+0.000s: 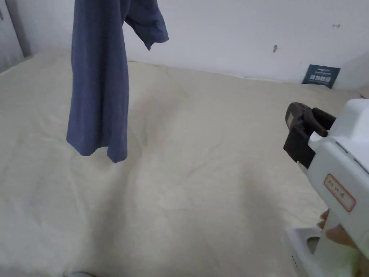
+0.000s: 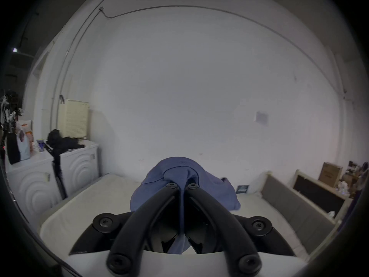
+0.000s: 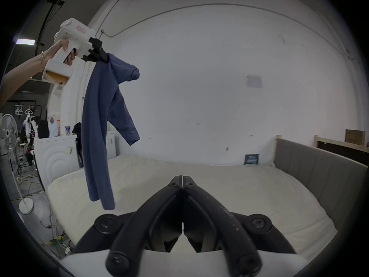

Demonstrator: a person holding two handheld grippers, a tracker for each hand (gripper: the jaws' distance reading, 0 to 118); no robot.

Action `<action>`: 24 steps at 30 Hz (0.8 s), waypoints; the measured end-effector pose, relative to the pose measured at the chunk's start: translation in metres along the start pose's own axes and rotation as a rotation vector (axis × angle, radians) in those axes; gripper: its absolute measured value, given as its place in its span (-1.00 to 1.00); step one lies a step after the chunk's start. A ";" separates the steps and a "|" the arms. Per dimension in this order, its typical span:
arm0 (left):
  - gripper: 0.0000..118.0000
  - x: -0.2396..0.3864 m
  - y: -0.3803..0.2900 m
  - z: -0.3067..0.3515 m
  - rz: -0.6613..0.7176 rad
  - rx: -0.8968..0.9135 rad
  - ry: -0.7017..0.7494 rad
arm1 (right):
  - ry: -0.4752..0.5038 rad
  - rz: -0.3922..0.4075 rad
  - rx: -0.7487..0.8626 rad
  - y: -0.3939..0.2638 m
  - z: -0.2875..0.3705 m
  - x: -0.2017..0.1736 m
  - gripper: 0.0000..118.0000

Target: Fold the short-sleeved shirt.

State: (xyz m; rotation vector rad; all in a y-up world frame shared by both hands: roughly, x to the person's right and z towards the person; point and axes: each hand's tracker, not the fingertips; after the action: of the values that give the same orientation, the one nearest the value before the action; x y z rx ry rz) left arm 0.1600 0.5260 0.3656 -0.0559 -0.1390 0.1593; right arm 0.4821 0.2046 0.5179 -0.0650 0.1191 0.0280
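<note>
Hanging bunched from your left hand-held gripper point(image 3: 103, 58), the blue short-sleeved shirt point(image 1: 99, 83) dangles above the bed point(image 1: 201, 173), its hem clear of the mattress. Both jaws pinch one gathered spot near the top, so I judge it could slip out, or land twisted if you lower it like this. Your right hand-held gripper point(image 3: 182, 179) sits well apart to the right, jaws closed together on nothing.

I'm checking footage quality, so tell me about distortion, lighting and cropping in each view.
Head view: soft, even light, the blue shirt cut off at the top edge. Left gripper view: fisheye with a dark rim, walls bowed, left gripper close. Right gripper view: same fisheye curvature, bed evenly lit.
</note>
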 end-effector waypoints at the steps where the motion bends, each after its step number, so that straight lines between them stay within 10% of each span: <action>1: -0.96 0.008 0.002 -0.002 0.005 0.004 -0.021 | -0.013 0.000 0.006 0.000 0.001 0.001 -0.98; 10: -0.96 0.077 -0.070 -0.050 -0.047 -0.122 -0.090 | -0.134 -0.007 -0.025 0.000 0.065 0.045 -0.99; 24: -0.96 0.134 -0.465 -0.090 -0.237 -0.894 -0.149 | -0.163 -0.075 -0.151 -0.042 0.057 0.067 -0.98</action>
State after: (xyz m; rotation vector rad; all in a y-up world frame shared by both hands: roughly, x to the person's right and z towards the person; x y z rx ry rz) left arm 0.3754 0.0852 0.3251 -0.9162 -0.3560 -0.1468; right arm 0.5571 0.1676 0.5689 -0.2177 -0.0486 -0.0331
